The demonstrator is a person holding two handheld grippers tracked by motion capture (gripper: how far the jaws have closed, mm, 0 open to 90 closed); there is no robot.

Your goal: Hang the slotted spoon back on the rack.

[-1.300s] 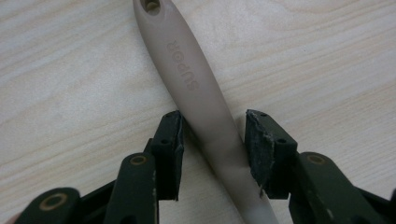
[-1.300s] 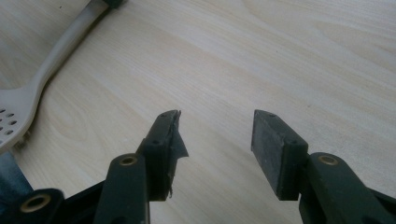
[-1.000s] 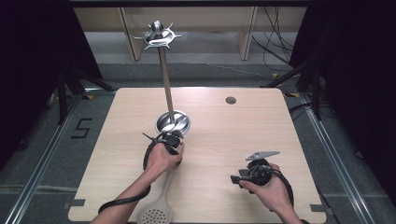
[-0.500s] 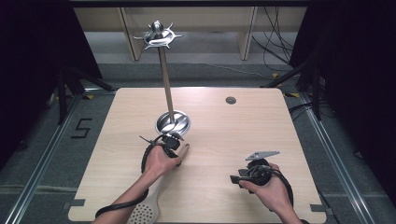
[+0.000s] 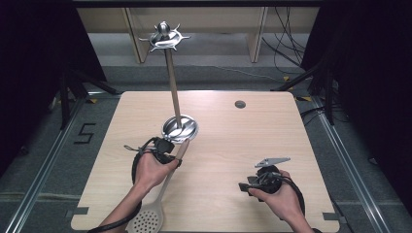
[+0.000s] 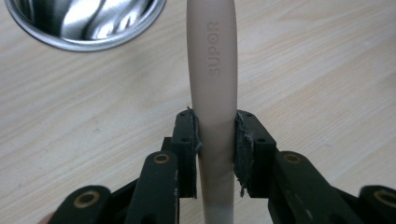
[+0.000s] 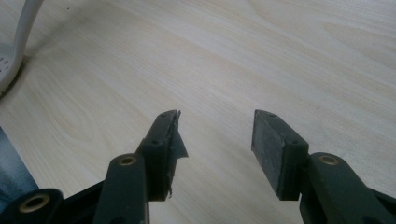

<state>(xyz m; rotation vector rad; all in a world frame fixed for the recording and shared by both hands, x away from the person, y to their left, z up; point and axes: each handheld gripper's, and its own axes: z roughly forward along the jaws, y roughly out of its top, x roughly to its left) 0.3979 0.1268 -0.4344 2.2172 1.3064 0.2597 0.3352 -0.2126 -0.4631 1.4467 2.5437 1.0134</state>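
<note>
My left gripper (image 5: 171, 149) is shut on the handle of a beige slotted spoon (image 5: 145, 221). Its jaws have just been closing on that handle. In the left gripper view the pads (image 6: 243, 140) press both sides of the handle (image 6: 212, 60), marked SUPOR. The handle's tip points at the round metal base (image 5: 180, 128) of a utensil stand. The spoon's perforated head lies near the table's front edge (image 7: 9, 60), and the handle slopes up from it. My right gripper (image 5: 244, 186) rests at the front right, open (image 7: 217, 135) over bare wood.
The stand's pole (image 5: 171, 82) rises from the base (image 6: 84, 23) to a ring of metal hooks (image 5: 163, 38). A small dark cable hole (image 5: 240, 104) sits at the table's far side. Black curtains flank the table.
My left hand has risen and drifted left with the spoon handle. The spoon's head has swung left along the front edge. The right hand has stayed put.
</note>
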